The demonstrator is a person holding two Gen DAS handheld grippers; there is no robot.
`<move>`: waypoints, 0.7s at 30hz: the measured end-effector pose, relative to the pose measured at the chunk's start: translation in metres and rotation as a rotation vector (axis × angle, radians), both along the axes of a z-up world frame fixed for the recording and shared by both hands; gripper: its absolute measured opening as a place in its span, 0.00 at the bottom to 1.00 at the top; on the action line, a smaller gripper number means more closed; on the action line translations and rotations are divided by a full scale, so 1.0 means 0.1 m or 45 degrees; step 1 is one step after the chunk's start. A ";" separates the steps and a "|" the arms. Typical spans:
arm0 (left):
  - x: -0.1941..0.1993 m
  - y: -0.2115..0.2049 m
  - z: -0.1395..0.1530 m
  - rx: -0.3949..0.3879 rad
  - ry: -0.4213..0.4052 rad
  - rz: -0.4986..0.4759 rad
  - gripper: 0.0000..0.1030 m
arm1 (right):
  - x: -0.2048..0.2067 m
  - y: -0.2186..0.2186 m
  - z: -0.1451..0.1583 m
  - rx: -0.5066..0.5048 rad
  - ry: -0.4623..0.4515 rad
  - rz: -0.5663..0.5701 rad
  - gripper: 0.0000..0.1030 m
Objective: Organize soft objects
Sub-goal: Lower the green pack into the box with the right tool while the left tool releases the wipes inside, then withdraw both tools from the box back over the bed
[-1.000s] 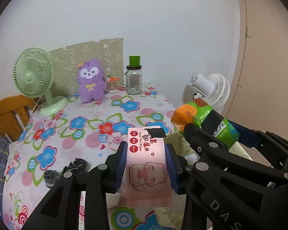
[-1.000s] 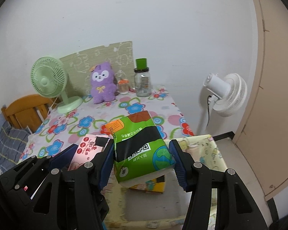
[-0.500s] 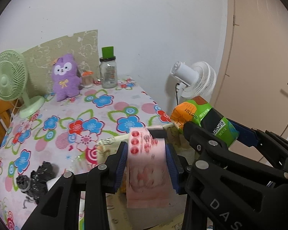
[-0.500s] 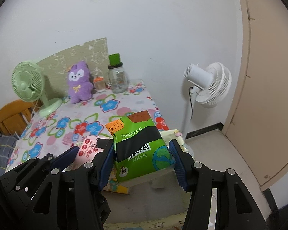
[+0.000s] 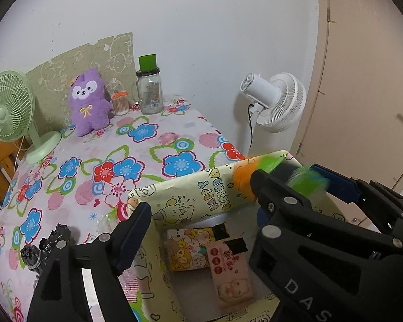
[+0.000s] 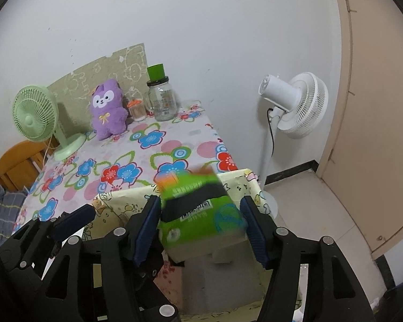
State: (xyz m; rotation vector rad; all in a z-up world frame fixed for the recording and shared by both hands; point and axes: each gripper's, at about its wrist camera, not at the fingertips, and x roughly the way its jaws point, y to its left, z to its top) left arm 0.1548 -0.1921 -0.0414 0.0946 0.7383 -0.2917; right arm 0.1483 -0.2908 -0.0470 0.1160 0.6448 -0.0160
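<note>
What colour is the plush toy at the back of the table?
Purple, with a white face and a yellow bow: the plush toy shows best in the left wrist view.

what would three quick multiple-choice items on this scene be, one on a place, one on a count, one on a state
1. Where does the pink wipes pack lie?
A. inside the cartoon-print box
B. on the floral tablecloth
C. beside the purple plush

2. How many fans show?
A. one
B. two
C. three

3. What is between the left gripper's fingers?
A. the pink pack
B. a jar
C. nothing

Answers: 1 A, it rests on the box floor. 2 B, a green desk fan and a white standing fan. 3 C, the jaws are opening with the pack below them.
</note>
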 end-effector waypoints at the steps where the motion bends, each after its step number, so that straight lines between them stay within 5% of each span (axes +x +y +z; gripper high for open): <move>1: 0.00 0.02 0.00 -0.008 0.003 0.000 0.82 | -0.01 0.01 0.00 0.002 -0.004 0.004 0.72; 8: -0.06 0.18 0.06 -0.039 0.001 0.014 0.84 | -0.09 0.16 0.09 -0.025 -0.047 0.000 0.86; 21: -0.31 0.56 0.23 -0.055 -0.056 0.051 0.84 | -0.34 0.55 0.25 -0.051 -0.092 0.024 0.89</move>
